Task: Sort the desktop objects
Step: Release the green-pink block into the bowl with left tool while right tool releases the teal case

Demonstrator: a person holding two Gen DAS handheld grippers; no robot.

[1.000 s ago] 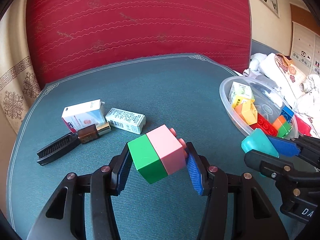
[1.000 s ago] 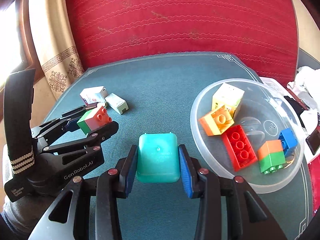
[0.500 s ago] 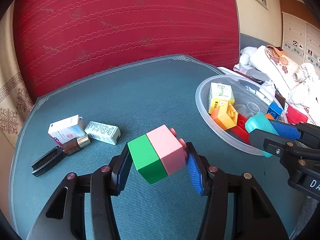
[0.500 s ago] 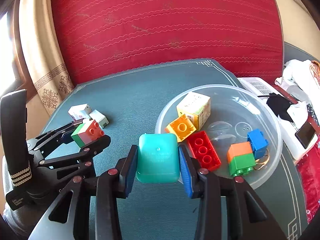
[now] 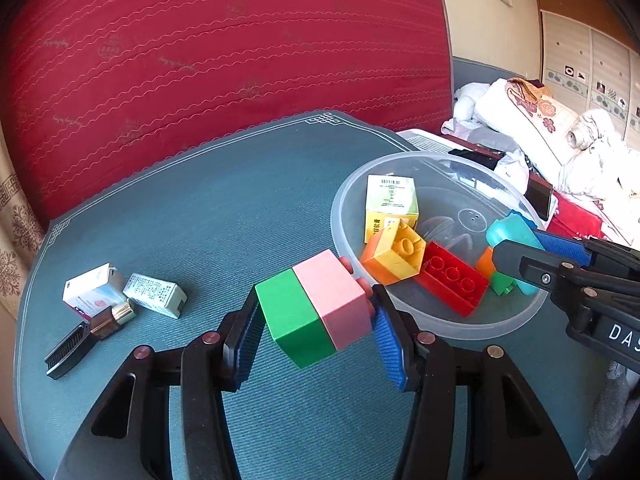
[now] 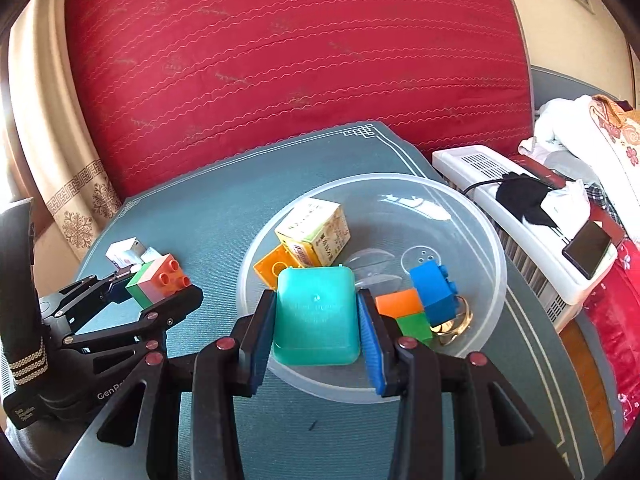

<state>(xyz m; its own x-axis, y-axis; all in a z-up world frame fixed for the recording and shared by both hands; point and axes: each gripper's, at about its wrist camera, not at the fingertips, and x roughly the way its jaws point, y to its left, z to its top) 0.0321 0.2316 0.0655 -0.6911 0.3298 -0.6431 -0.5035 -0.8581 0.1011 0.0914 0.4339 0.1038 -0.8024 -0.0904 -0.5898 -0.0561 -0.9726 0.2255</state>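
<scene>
Near the left edge of the teal mat (image 5: 224,216), two small boxes (image 5: 120,290) are lying. The left gripper (image 5: 316,320) is clamping a green-and-pink block (image 5: 316,314), its long axis crossing the jaws, studs pointing rightward to the clear bowl (image 6: 490,248). The right gripper (image 6: 316,320) is squeezing a teal case (image 6: 316,316) above the bowl's near rim.

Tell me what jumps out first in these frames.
Both grippers are loaded: the left gripper clamps a green-and-pink block beside the bowl, the right gripper holds a teal case over the clear bowl. The bowl already holds bright bricks and a yellow carton.
</scene>
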